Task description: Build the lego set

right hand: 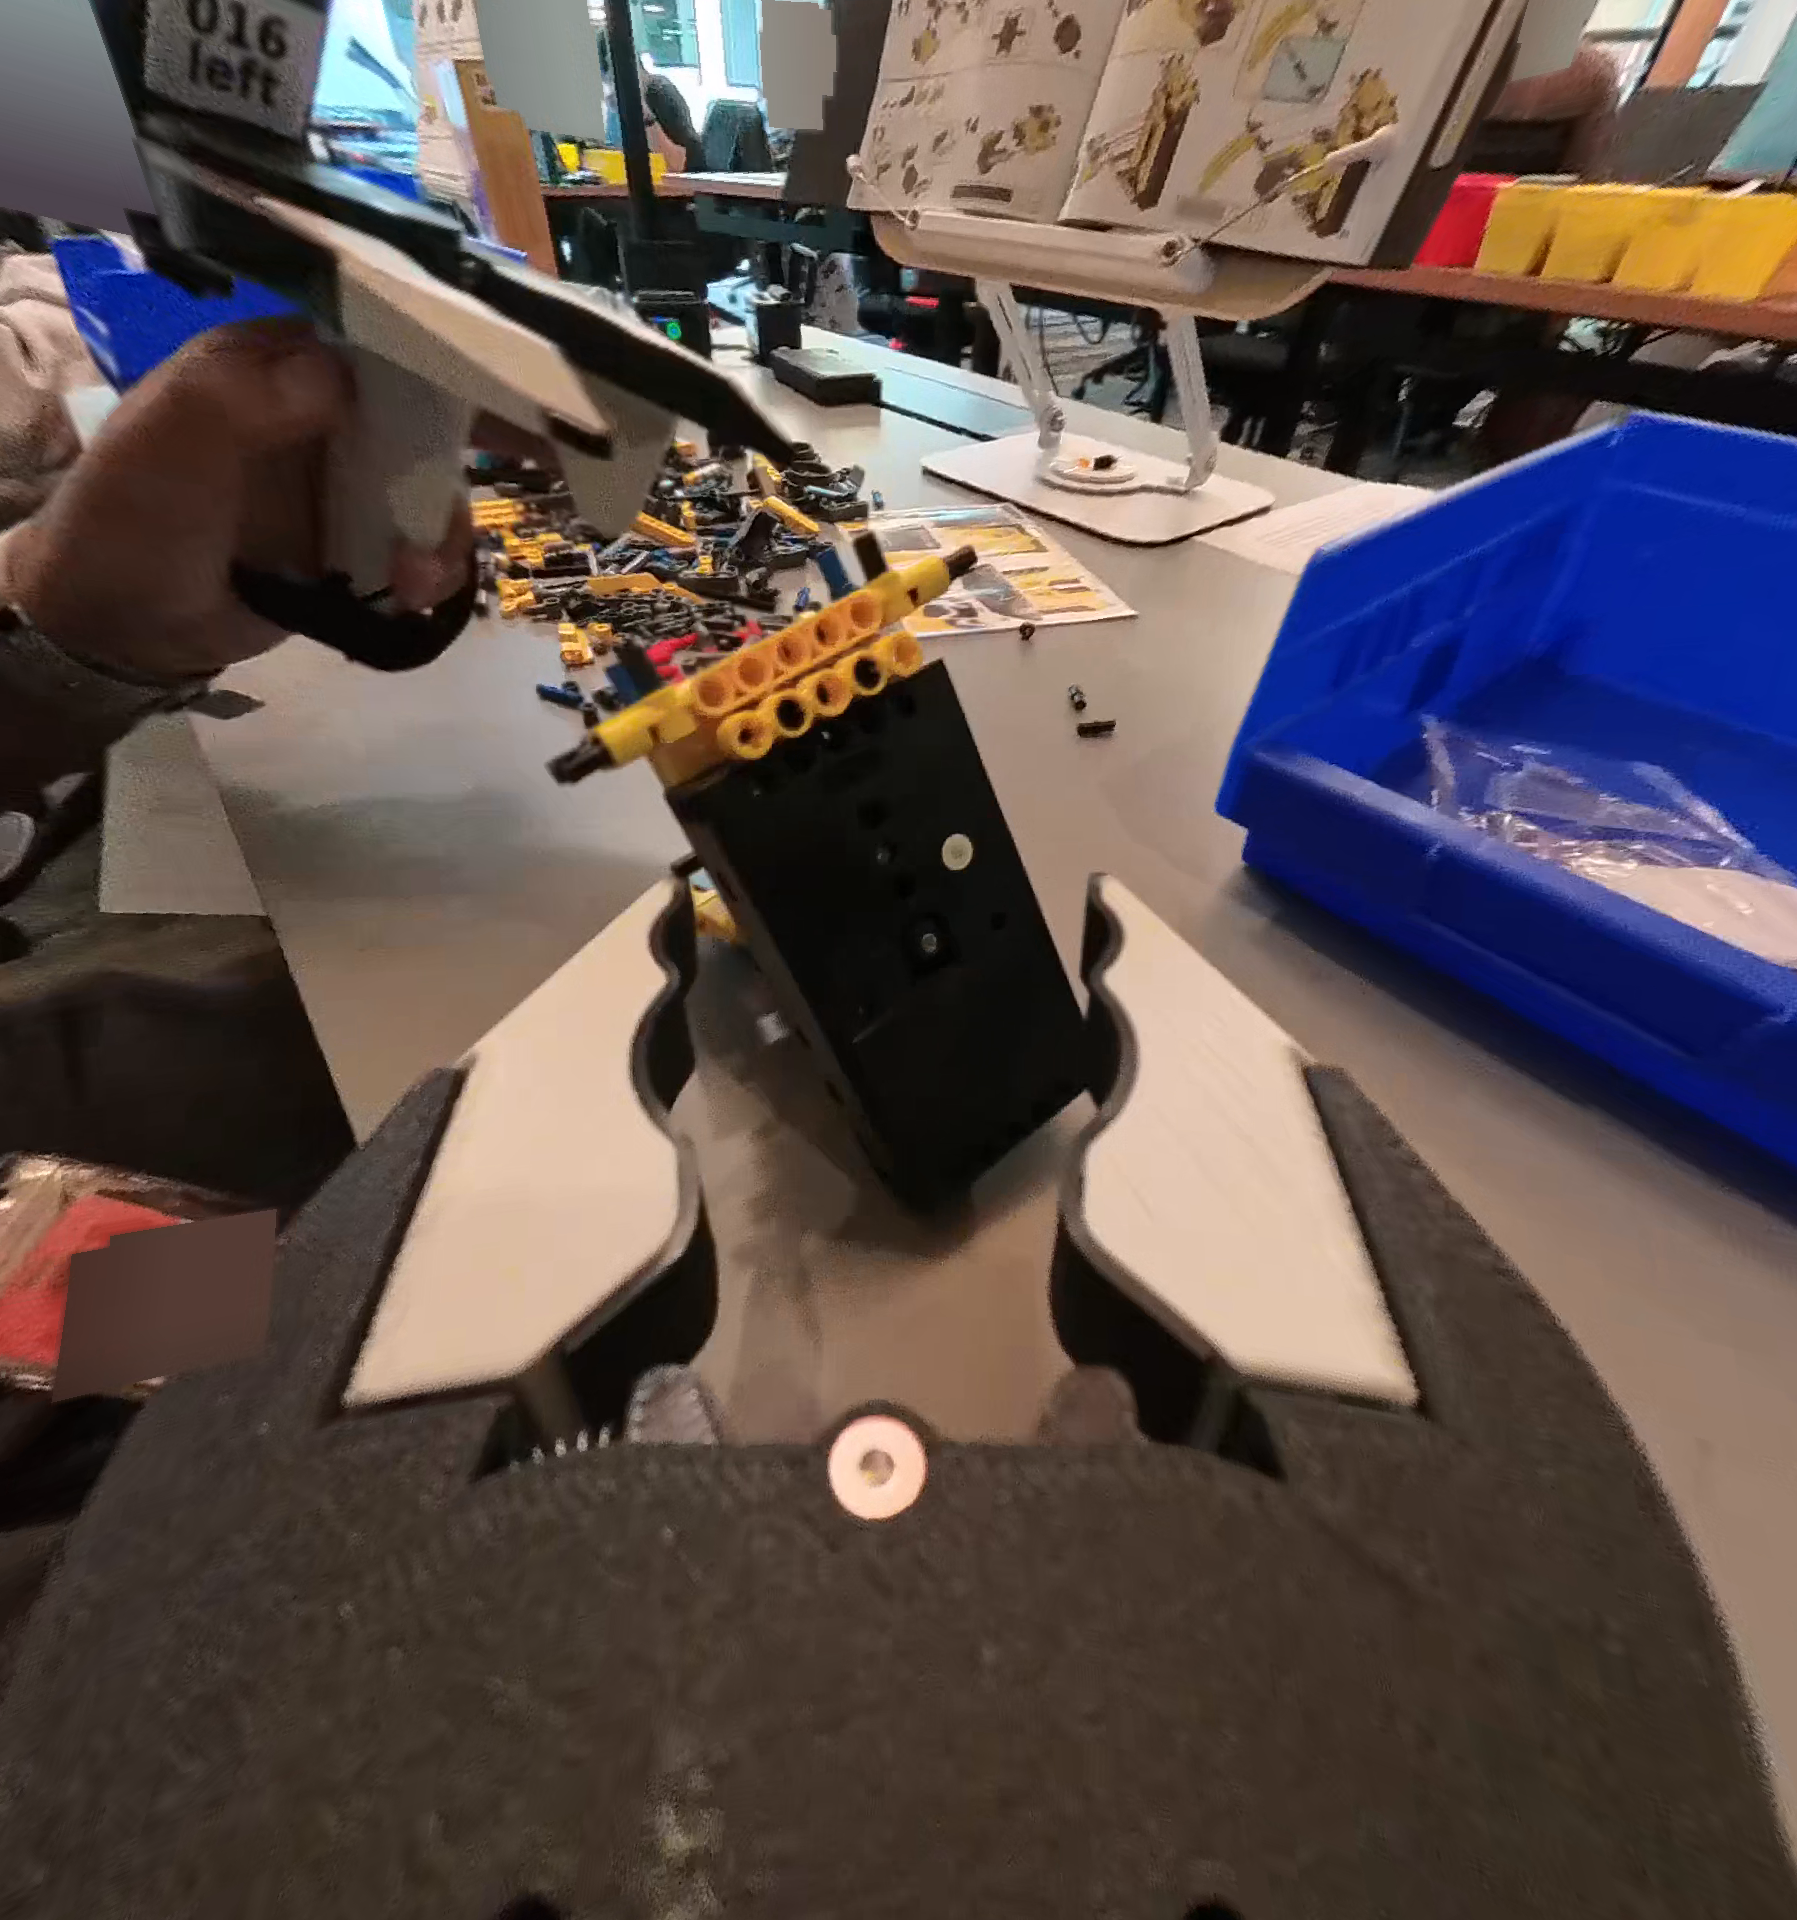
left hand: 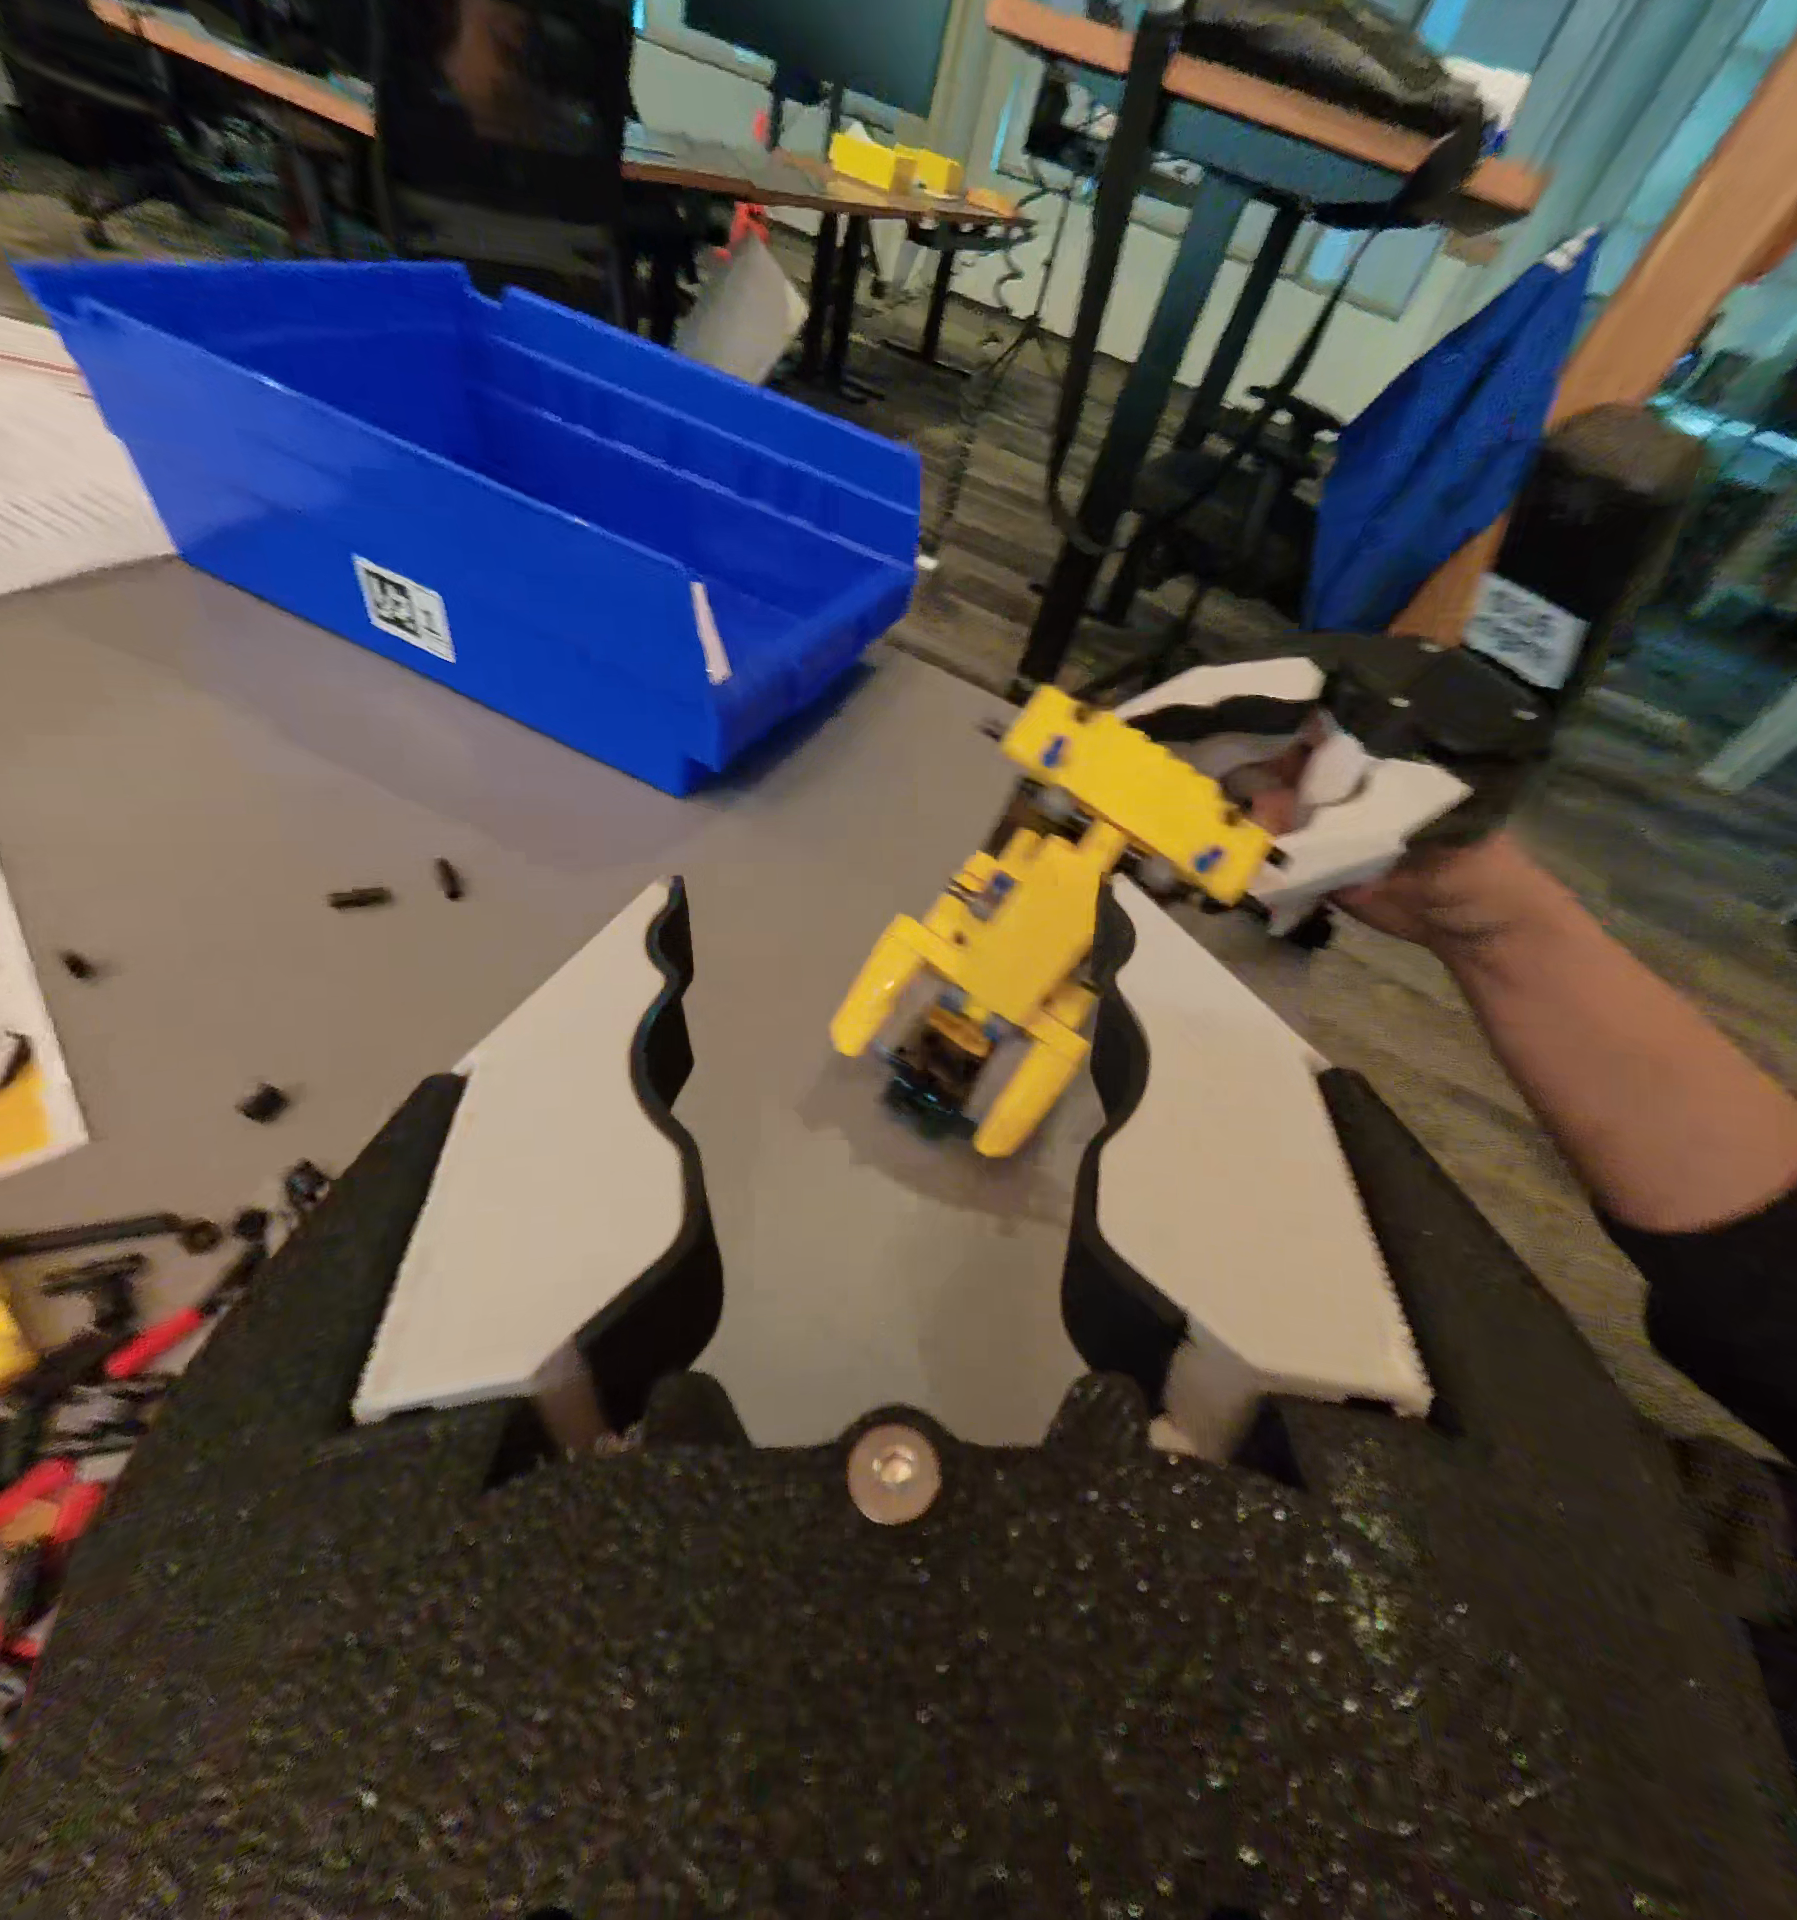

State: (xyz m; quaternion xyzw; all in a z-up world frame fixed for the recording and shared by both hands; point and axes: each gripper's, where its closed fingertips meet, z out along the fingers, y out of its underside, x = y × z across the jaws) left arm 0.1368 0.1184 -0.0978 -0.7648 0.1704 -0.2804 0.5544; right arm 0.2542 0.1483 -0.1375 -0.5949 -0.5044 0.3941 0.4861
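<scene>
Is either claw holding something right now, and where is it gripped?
The right claw holds the yellow-and-black brick model by its black block end. The left claw is open, holding nothing.

The yellow-and-black brick model (right hand: pixel 852 862) stands tilted on the grey bench (right hand: pixel 437 831), just beside the blue bin (right hand: pixel 1496 862). Its black block body lies between the right hand-held gripper (right hand: pixel 883 997) fingers, with yellow holed beams on top.

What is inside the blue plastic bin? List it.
In the right wrist view, the blue plastic bin holds crumpled clear plastic bags. Anything under them, or behind the near wall, is hidden.
</scene>
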